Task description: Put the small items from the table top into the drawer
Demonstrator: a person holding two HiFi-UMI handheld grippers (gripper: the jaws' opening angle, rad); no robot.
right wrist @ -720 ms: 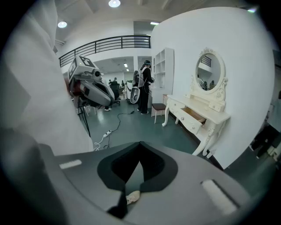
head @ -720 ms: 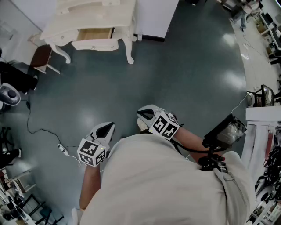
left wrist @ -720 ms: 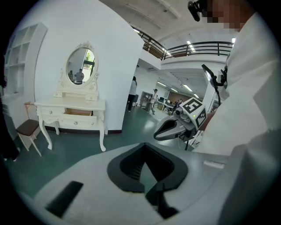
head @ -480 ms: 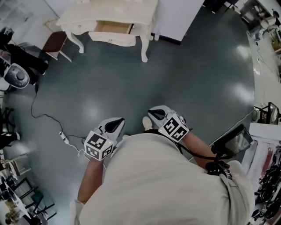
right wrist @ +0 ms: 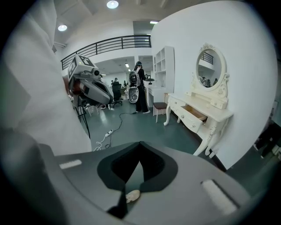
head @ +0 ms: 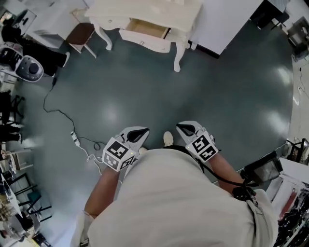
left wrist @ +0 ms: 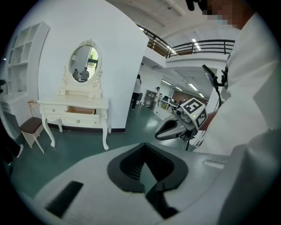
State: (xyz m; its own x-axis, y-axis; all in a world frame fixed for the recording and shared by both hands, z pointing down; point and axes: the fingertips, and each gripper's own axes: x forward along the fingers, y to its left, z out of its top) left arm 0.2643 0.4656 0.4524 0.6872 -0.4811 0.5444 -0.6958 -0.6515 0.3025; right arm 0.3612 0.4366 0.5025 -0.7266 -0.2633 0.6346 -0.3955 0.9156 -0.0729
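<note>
A cream dressing table with an oval mirror stands far ahead by the white wall. Its drawer is pulled out and shows a wooden inside; it also appears in the right gripper view. Any small items on the table top are too small to make out. My left gripper and right gripper are held close to the person's body over bare floor. Both are shut with nothing between the jaws. A light shoe shows between them.
A black cable with a white power strip lies on the dark green floor at the left. A brown stool stands left of the table. A grey round device sits at far left. People stand in the distance.
The dressing table has shifted right in the head view, and the cable and grey device have come further in. Both grippers stay shut by the body.
</note>
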